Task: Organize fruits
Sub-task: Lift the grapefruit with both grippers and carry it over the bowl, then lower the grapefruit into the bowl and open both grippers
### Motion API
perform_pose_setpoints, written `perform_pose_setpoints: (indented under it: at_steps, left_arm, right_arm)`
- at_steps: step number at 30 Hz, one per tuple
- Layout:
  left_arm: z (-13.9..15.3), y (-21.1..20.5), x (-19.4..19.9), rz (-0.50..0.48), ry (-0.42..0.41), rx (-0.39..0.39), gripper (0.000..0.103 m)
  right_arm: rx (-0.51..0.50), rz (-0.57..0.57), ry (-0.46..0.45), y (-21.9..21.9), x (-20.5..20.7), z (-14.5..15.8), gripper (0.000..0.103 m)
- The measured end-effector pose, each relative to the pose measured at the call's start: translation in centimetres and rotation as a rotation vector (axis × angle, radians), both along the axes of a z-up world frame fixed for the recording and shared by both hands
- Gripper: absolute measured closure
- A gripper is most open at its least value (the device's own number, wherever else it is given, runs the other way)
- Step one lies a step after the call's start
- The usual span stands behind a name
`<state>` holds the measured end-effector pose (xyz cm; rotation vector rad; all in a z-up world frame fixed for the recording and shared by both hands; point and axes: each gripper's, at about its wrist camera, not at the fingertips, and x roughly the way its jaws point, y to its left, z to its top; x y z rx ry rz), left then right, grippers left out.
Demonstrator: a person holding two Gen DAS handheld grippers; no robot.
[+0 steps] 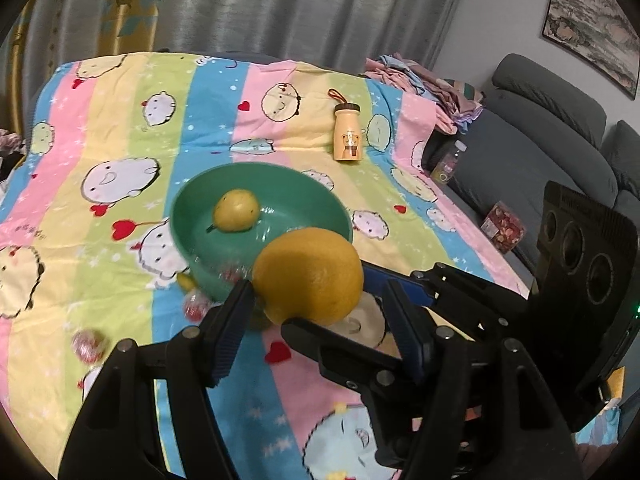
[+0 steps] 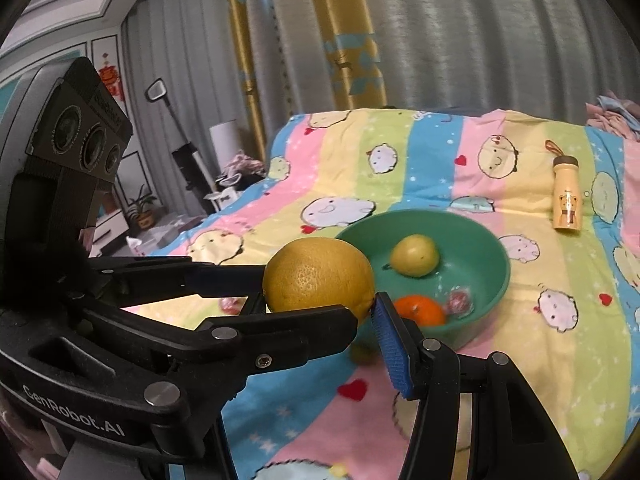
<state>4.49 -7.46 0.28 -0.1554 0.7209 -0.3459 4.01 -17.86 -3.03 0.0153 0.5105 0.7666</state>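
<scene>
Tongs [image 1: 316,308] over striped cartoon bedsheet [image 1: 120,128]; grey curtains [image 1: 300,4] behind.

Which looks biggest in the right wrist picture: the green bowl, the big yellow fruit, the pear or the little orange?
1. green bowl
2. big yellow fruit, though it sits nearer the camera, so it looks extra big
3. pear and little orange: these look about alike, and the orange is partly hidden.

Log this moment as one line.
phase: transport | left gripper + right gripper: cradling grapefruit | near bowl | bowl holds: pear, orange
</scene>
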Motion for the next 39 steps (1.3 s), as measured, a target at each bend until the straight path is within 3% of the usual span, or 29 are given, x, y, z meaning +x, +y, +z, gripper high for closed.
perform_pose_setpoints:
  at_steps: [6,10,24,39]
  left_arm:
    - [1.5,0.3,4.9,-0.039,0.02,-0.08,0.036]
    - [2.0,0.0,7.4,-0.068,0.029,-0.078,0.036]
    - [-4.5,1.4,12.1,-0.036,0.207,-0.161,0.035]
    - [-5.9,1.2,13.0,-0.016,0.251,-0.038,0.037]
  right_arm:
    - [-0.012,-0.056,-0.026,-0.2,3.8,2.1,0.046]
    - [0.002,-0.086,-0.032,-0.5,5.9,2.6,0.046]
    - [-0.096,-0.107,0.129,1.2,11.4,-2.2,0.047]
    - [-0.149,-0.094,0.191,2.5,11.9,-3.9,0.047]
